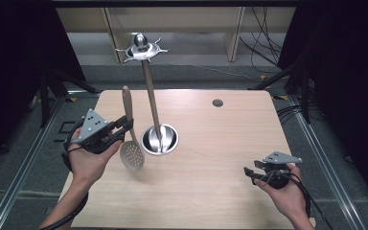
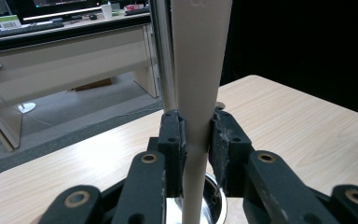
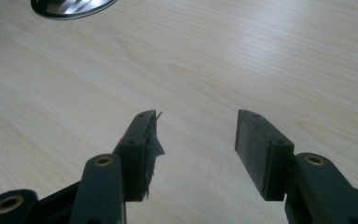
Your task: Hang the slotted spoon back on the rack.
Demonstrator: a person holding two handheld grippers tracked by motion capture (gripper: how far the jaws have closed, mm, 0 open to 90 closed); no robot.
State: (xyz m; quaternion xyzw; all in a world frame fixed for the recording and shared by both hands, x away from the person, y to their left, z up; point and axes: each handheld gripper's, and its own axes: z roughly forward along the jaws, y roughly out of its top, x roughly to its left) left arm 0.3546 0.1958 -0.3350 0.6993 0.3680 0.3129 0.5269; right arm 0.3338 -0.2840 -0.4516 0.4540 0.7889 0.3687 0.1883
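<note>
While upright, skimmer handle clamped between left gripper fingers.

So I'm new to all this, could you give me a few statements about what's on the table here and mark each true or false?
1. The left gripper is clamped on the slotted spoon by its wooden handle. True.
2. The right gripper holds a fork. False: its jaws stand open with nothing between them.
3. The metal stand lies tipped over. False: it stands upright on its round base.
4. The spoon's perforated head points downward. True.
5. The table is wooden. True.
</note>
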